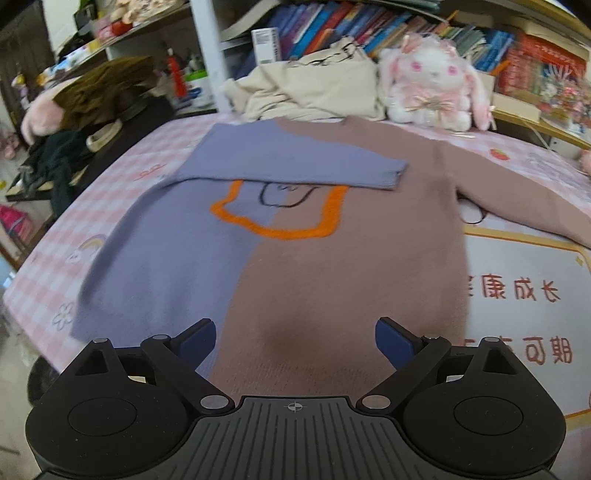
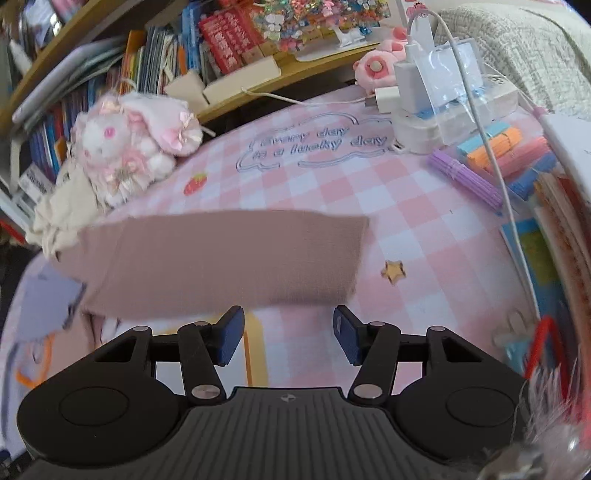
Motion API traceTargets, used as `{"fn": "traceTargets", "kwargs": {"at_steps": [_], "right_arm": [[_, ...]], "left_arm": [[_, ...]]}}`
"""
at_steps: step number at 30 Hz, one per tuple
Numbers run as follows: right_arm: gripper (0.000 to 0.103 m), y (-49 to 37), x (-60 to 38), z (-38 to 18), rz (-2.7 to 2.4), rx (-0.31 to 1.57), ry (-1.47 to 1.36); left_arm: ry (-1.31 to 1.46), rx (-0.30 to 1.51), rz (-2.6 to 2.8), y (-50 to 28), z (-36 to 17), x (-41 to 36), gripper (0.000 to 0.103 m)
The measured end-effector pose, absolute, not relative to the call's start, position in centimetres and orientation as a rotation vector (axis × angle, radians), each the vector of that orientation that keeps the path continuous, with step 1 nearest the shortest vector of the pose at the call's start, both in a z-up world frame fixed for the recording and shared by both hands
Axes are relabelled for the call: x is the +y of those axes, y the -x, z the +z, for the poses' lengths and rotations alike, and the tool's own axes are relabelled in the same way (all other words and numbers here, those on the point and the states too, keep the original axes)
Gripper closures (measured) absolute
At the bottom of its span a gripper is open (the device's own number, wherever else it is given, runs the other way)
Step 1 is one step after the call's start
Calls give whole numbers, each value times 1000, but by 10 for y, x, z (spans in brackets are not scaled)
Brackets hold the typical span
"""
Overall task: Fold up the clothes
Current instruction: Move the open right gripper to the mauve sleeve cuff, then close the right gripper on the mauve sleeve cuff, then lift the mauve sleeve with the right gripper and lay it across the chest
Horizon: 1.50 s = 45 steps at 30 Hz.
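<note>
The sweater (image 1: 295, 236), half lavender and half mauve-brown with an orange outline on the chest, lay flat on the pink checked bedsheet (image 1: 122, 173). Its lavender sleeve (image 1: 295, 162) was folded across the chest; its brown sleeve (image 2: 221, 258) extended outward over the sheet.

The left gripper (image 1: 295, 341) hovered over the sweater's lower hem, jaws wide apart and holding nothing. The right gripper (image 2: 288, 339) sat just short of the brown sleeve's near edge, jaws likewise apart and empty.

Surrounding items: a cream garment (image 1: 310, 92) was bunched at the sweater's collar, with a pink plush rabbit (image 1: 432, 85) just beside it. A printed white mat (image 1: 524, 302) lay along the sweater's brown side. Chargers with a white cable (image 2: 495, 158), a bundle of purple sticks (image 2: 465, 177) and stacked books (image 2: 554, 221) crowded the sheet beyond the sleeve cuff. Bookshelves (image 1: 369, 26) stood behind.
</note>
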State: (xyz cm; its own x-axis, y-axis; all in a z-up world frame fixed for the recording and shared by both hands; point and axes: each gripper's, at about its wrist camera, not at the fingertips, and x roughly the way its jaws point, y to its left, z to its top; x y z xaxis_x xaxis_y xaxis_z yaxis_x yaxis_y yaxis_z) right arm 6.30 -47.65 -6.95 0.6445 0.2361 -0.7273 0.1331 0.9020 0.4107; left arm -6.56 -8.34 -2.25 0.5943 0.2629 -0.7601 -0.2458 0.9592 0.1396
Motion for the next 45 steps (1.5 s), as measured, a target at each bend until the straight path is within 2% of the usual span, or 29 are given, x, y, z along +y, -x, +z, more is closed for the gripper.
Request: {"fn": "traceTargets", "kwargs": {"at_steps": [7,10,11,14,15,17,25,30,45], "right_arm": [[55,-81,-487,-75,50,835,-550],[62,-83,-487,-76,28,830,-554],[65,-83,-487,-76,20,831,-556],[88,-85,-487,-75,-13,855,-505],[93,-86,-486,-75,-16,865,-479],[95,-88,-486,-74,-15,880,-439],[97,-87,-485,-70,-21,876,-450],[97,-88,-472,-39,7,793,-422],[97,-64,-331,20,-16,662,-263]], "left_arm": [[-24,909,341,70,-21,-82,8],[-14,917,362,71,-20,-79,8],[-9,920,369,71,-19,-78,8],[13,922,383,71,-19,-73,8],[19,921,385,71,-18,-72,8],[21,917,379,71,-19,-73,8],[15,895,337,72,-19,-69,8],[15,873,303,69,-18,-57,8],[-82,792,9,51,-17,23,7]]}}
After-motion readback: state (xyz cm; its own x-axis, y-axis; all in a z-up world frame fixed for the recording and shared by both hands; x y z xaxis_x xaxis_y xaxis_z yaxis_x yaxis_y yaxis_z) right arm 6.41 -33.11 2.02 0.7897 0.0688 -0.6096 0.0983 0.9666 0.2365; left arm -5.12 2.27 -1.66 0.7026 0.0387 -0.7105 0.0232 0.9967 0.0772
